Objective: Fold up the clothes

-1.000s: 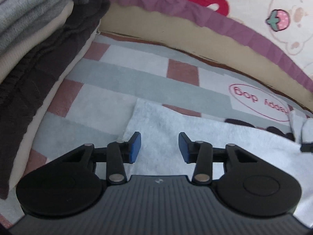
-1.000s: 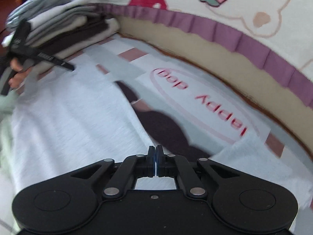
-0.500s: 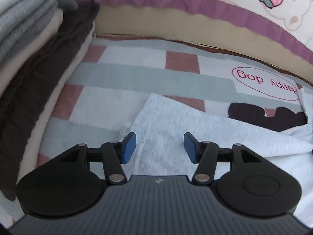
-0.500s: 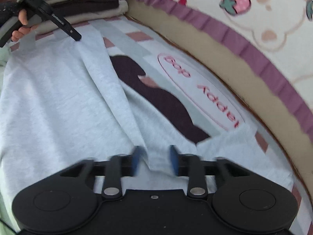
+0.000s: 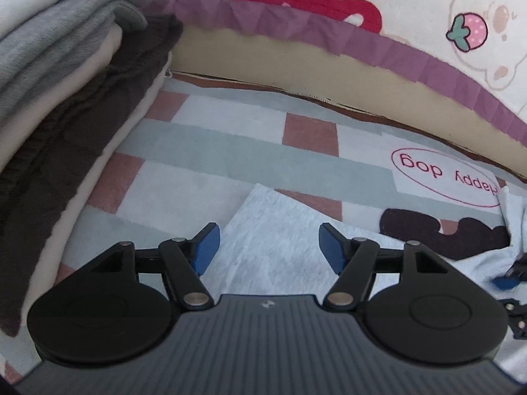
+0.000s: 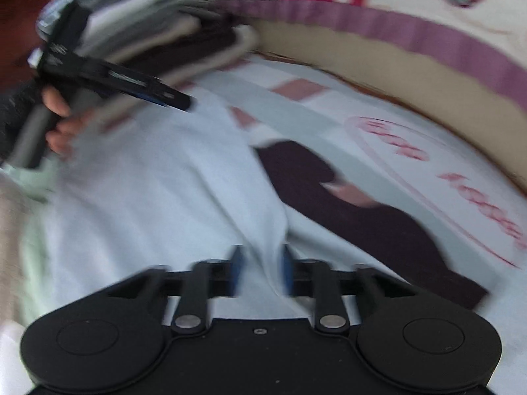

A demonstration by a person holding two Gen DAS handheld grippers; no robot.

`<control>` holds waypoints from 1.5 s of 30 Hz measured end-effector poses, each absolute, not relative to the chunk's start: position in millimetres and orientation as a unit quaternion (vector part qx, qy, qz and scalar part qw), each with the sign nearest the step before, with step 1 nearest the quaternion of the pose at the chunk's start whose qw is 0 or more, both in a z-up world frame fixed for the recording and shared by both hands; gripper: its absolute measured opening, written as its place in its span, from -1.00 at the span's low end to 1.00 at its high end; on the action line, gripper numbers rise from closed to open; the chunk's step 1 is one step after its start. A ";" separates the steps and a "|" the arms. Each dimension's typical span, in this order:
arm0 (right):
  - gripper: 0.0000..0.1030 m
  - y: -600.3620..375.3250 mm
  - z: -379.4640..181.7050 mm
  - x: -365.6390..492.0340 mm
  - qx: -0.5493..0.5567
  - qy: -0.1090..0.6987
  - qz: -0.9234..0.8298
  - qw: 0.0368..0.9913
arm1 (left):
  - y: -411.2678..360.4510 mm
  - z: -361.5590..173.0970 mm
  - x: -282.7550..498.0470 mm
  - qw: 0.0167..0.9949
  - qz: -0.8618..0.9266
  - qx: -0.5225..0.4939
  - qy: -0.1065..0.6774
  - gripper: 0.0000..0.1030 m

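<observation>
A pale grey-white garment (image 5: 280, 230) lies spread on the checked sheet, one corner pointing away in the left wrist view. My left gripper (image 5: 268, 248) hovers over that corner with its jaws opening and nothing between the blue pads. In the blurred right wrist view, the garment (image 6: 148, 204) rises into a ridge. That ridge runs between the jaws of my right gripper (image 6: 262, 273), which are closing on it, both pads against the cloth. The left gripper (image 6: 181, 102) shows at the upper left there, held by a hand (image 6: 59, 128).
A stack of folded clothes (image 5: 66, 98), grey, cream and dark brown, stands at the left. A beige wall with a purple frilled edge (image 5: 329, 72) closes off the far side. The sheet's dark dog print (image 6: 362, 223) and "happy dog" oval (image 5: 444, 177) lie right of the garment.
The left jaws have spread wider over the garment's corner. The right gripper went from shut to open, moved onto the garment's raised fold, and its jaws have narrowed around it.
</observation>
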State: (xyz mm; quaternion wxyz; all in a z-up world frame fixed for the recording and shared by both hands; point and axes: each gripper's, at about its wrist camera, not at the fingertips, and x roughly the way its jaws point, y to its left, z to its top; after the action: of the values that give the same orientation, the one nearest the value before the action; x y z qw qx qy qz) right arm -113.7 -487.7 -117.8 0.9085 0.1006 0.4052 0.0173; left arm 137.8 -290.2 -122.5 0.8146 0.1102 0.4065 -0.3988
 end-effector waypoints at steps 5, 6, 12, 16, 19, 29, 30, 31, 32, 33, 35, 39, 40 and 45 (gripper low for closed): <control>-1.00 -443.9 -95.8 -100.8 0.052 0.414 0.121 0.901 | -268.9 -103.3 132.7 0.814 -0.415 0.061 0.401 0.28; -1.00 -433.9 -94.2 -100.7 0.040 0.424 0.140 0.894 | -267.6 -102.5 132.4 0.811 -0.419 0.056 0.404 0.28; -0.66 -435.2 -91.9 -111.4 0.043 0.426 0.072 0.901 | -280.8 -112.4 128.8 0.800 -0.418 0.071 0.425 0.28; -0.26 -474.4 -89.3 -115.9 0.138 0.406 -0.020 0.903 | -287.0 -121.2 131.0 0.804 -0.394 0.095 0.435 0.28; -0.13 -483.6 -94.9 -108.1 0.161 0.441 -0.042 0.882 | -280.6 -121.9 140.5 0.809 -0.376 0.079 0.445 0.28; 0.24 -476.4 -129.6 -58.9 0.221 0.435 -0.001 0.873 | -257.5 -126.3 158.5 0.790 -0.384 -0.003 0.478 0.28; 0.31 -474.1 -130.4 -48.7 0.213 0.430 0.000 0.877 | -256.4 -125.9 159.4 0.789 -0.387 -0.009 0.476 0.28; 0.31 -471.4 -131.4 -38.2 0.204 0.425 0.001 0.882 | -255.4 -125.1 160.2 0.789 -0.389 -0.015 0.475 0.28; 0.31 -467.2 -132.6 -28.2 0.193 0.419 0.004 0.887 | -254.8 -123.8 160.6 0.790 -0.390 -0.020 0.473 0.28; 0.27 -462.8 -132.0 -20.8 0.187 0.414 0.012 0.891 | -253.9 -122.2 161.1 0.791 -0.390 -0.024 0.470 0.28; 0.11 -450.6 -130.3 -8.3 0.170 0.406 0.030 0.897 | -250.6 -118.6 162.7 0.795 -0.388 -0.031 0.465 0.28; -0.69 -418.3 -120.4 -8.3 0.103 0.391 0.058 0.913 | -240.9 -115.4 167.9 0.798 -0.381 -0.043 0.464 0.28; -0.77 -413.1 -117.9 -12.3 0.096 0.388 0.070 0.914 | -238.3 -115.1 169.2 0.798 -0.380 -0.047 0.466 0.28; -0.81 -386.6 -114.7 -31.2 0.045 0.401 0.115 0.908 | -229.8 -113.2 168.3 0.783 -0.392 -0.058 0.479 0.28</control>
State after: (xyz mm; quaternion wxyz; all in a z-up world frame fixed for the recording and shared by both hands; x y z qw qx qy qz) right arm -31.2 -386.6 -114.7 0.9077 0.0447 0.4012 0.1146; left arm 168.3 -229.8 -113.2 0.7832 -0.0583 0.4791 -0.3920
